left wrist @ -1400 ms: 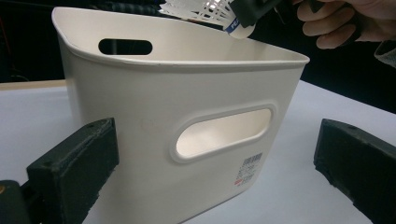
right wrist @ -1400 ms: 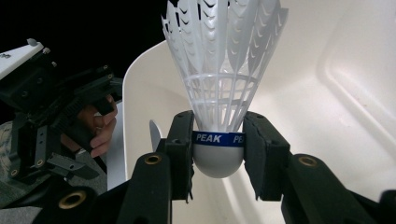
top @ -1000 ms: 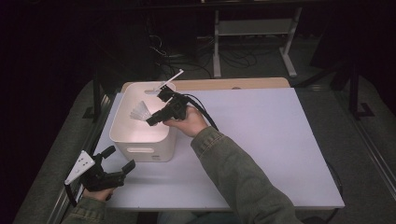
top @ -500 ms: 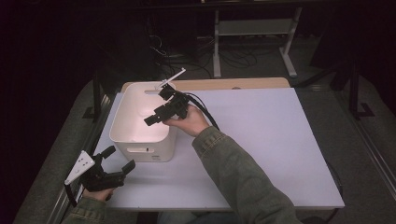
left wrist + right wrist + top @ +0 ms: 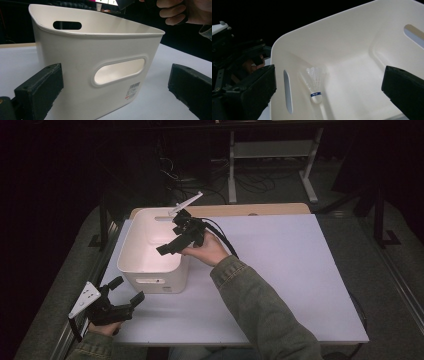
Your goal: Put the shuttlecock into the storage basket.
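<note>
A: Quick pass, left to right. Your left gripper (image 5: 120, 307) sits at the near left corner of the table (image 5: 300, 270), just in front of the white bin (image 5: 150, 270). Jaws stand wide apart, nothing between the pads; the left gripper view looks past them at the bin's handle slot.

B: Doing any work?

A: No, it's parked low and about level, pointing at the bin's near wall but apart from it.

B: And the right one?

A: Your right gripper (image 5: 167, 249) hangs over the bin's open top, tilted down into it, forearm reaching in from the lower right. Its jaws have just been opening and now stand fully spread, empty.

B: Where's the shuttlecock?

A: The shuttlecock (image 5: 314, 85) lies on the bin floor by the wall with the slot, cork end toward the camera, feathers away. It touches neither pad.

B: So which step?

A: Looks like the drop into the bin is done, release finished. Next, I'd judge, you lift the right gripper straight up clear of the rim before swinging back over the table, so you don't knock the bin.
</note>
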A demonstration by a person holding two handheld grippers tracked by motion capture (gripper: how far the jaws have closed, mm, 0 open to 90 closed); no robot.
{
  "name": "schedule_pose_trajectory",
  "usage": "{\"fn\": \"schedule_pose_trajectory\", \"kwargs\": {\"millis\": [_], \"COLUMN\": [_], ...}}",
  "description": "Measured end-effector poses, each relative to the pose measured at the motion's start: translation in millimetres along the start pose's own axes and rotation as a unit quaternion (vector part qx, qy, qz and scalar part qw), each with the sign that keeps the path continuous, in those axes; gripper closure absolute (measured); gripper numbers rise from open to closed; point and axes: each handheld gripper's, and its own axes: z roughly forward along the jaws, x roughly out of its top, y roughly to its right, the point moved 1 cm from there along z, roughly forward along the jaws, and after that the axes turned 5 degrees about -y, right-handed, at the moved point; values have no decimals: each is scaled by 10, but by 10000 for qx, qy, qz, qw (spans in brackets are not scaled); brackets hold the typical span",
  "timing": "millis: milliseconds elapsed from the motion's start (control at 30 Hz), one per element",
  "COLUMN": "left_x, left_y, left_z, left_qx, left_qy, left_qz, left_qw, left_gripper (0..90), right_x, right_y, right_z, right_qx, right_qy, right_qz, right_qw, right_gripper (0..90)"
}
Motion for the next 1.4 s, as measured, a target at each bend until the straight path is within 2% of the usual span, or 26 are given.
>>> {"fn": "schedule_pose_trajectory", "kwargs": {"millis": [33, 100, 200, 300, 533, 667, 933, 1400], "left_x": [0, 0, 0, 0, -1, -1, 0, -1], "left_y": [-1, -2, 1, 6, 7, 6, 8, 7], "left_z": [-1, -3, -2, 0, -6, -5, -3, -2], "left_qx": [2, 2, -1, 1, 0, 5, -4, -4], "left_qy": [-9, -5, -1, -3, -2, 25, 61, 57], "left_qz": [15, 31, 24, 12, 23, 44, 44, 53], "left_qw": [10000, 10000, 10000, 10000, 10000, 10000, 10000, 10000], "left_gripper": [0, 0, 0, 0, 0, 0, 0, 0], "right_x": [-6, -23, -48, -84, -191, -239, -319, -443], "right_y": [2, 29, 32, 43, 71, 103, 152, 176], "right_z": [-20, -55, -119, -164, -269, -347, -473, -620], "right_qx": [51, 15, 23, -20, 46, -85, -104, -116], "right_qy": [41, 47, 121, 139, 311, 358, 558, 622], "right_qz": [60, 27, 163, 135, 127, 111, 129, 182], "right_qw": [10000, 10000, 9998, 9998, 9994, 9993, 9983, 9978], "right_gripper": [0, 0, 0, 0, 0, 0, 0, 0]}}
